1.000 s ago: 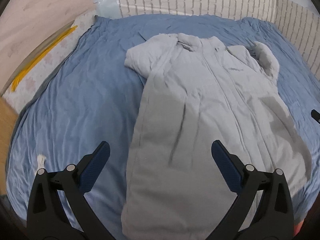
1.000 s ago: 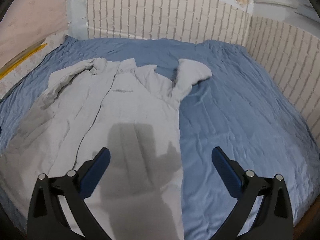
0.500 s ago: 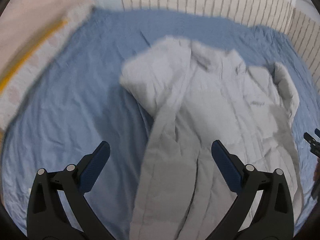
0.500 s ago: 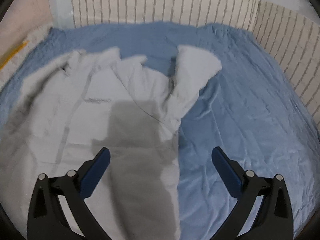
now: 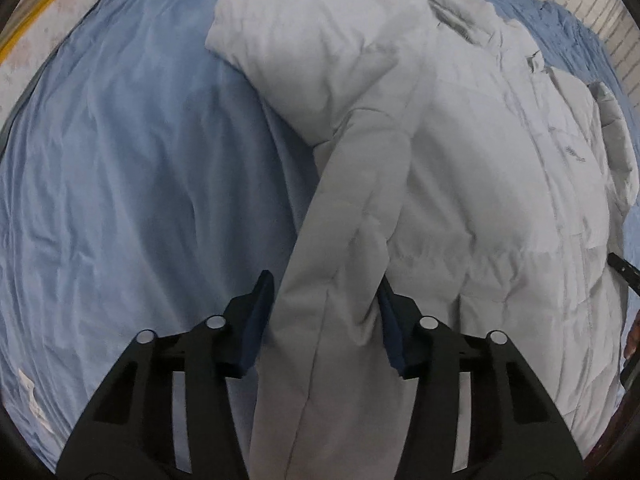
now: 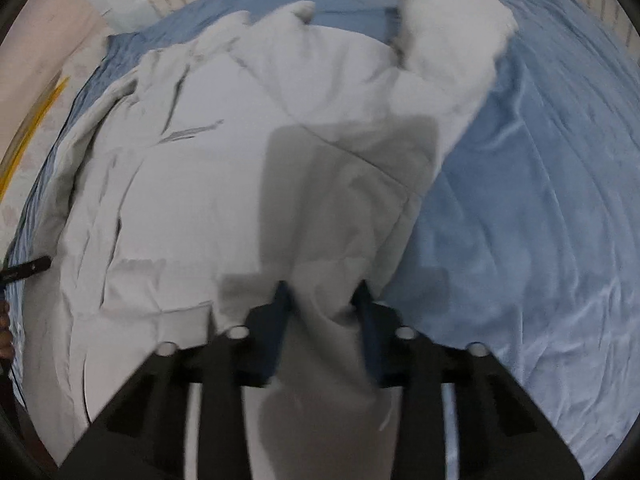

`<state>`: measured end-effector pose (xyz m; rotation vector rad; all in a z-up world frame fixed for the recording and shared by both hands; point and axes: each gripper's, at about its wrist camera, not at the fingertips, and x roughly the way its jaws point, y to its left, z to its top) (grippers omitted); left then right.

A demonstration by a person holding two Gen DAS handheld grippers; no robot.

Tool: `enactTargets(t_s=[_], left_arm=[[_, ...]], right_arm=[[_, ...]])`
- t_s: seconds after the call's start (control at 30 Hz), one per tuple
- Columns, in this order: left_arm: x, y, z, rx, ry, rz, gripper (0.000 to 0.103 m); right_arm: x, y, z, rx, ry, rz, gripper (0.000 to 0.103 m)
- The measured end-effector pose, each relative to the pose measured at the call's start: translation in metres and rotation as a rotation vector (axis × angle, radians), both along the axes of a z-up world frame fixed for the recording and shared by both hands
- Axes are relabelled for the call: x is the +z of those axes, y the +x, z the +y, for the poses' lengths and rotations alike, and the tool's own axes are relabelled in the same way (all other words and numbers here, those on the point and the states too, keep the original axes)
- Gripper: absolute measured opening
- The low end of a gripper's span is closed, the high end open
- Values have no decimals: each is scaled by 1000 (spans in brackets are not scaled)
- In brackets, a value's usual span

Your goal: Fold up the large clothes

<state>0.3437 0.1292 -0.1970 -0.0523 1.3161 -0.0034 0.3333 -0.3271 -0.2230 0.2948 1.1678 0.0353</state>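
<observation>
Pinching coat point(image 5: 480, 168) edge: left gripper point(image 5: 326, 320); right gripper point(image 6: 322, 316) likewise; bedsheet point(image 5: 120, 160) beneath

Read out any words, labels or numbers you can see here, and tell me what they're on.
Small dark chest mark on the grey coat: too small to read.
The same mark in the right wrist view: blurred, unreadable.
White tag on the blue sheet: nothing legible.
No other writing shows.
</observation>
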Motion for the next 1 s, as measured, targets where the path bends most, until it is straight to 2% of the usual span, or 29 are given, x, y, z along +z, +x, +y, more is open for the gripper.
enactTargets(t_s=[0.1,0.17,0.2,0.23,0.3,0.4,0.6,0.73,0.77,0.83,0.87,0.9,0.93,0.97,1.0], left_arm=[[-12,-2,-6,-18,53,8,49],[-17,-5,-15,-27,88,6,45],[-17,-7,-19,-34,94,4,35],[-16,-11,-26,-42,110,2,28],[-13,-19,-38,-59,143,-2,17],[-13,-37,-59,-103,190,9,11],[-6,-86,-75,-101,87,6,10],[6,-104,-64,-78,57,-32,12],[13,-103,-58,-61,46,-46,15],[20,-102,-51,-29,68,-78,33],[24,-103,-36,-23,81,-100,38],[33,-103,-33,-19,97,-122,52],[44,-102,-30,-17,114,-149,71],[61,-100,-30,-15,140,-192,78],[67,-96,-27,-13,159,-225,87]], right_arm=[[-7,3,11,27,-44,24,39],[-12,9,17,40,-63,48,38],[-12,10,24,59,-106,44,33],[-11,12,26,71,-137,37,20],[-4,5,38,102,-255,18,10],[3,-7,45,133,-356,8,4],[22,-54,30,121,-427,11,1],[26,-84,21,138,-458,32,0],[27,-87,17,130,-426,36,0],[40,-88,14,93,-357,6,2],[48,-85,11,75,-325,-10,4],[59,-84,10,52,-295,-39,4],[68,-80,10,35,-279,-60,9],[72,-82,11,28,-265,-73,19],[79,-77,13,23,-252,-90,54]])
